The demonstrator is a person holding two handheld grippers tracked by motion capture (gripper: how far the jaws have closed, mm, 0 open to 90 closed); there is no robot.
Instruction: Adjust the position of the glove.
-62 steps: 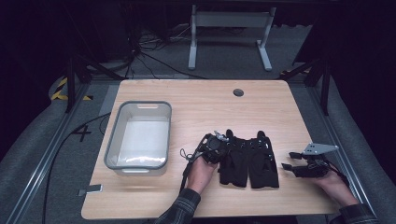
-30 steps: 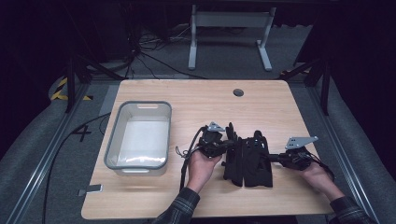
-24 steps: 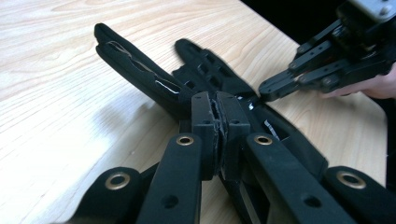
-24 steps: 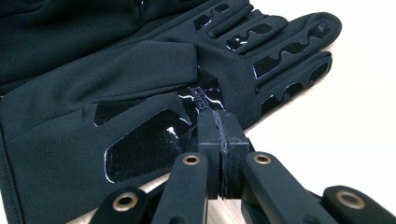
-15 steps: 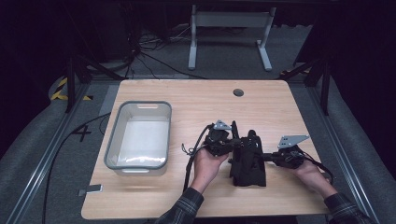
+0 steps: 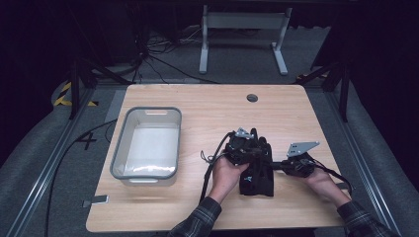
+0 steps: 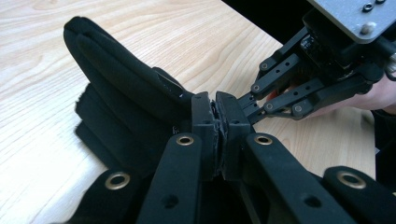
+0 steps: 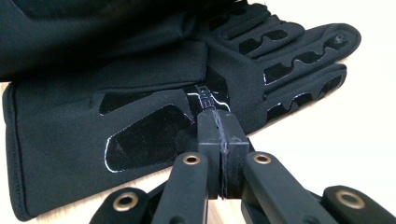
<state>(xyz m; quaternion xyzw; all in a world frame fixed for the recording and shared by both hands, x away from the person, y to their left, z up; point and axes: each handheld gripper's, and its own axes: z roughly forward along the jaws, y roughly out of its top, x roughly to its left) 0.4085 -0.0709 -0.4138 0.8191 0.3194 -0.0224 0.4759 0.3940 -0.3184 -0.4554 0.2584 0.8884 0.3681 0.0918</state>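
Both grippers are black with brass-ringed holes – the right gripper [image 6: 276, 165] wears a grey three-cornered plate, the left gripper [image 6: 252, 155] trails a black cable. Sleeves are plaid.

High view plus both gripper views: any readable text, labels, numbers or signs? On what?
"4": dark mark on the grey floor left of the table.
Small white print on the black glove beside the right gripper's jaws: too small and blurred to read.
Nothing else legible.

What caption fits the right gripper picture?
The right gripper, jaws shut, presses against a black glove lying on the wooden table.
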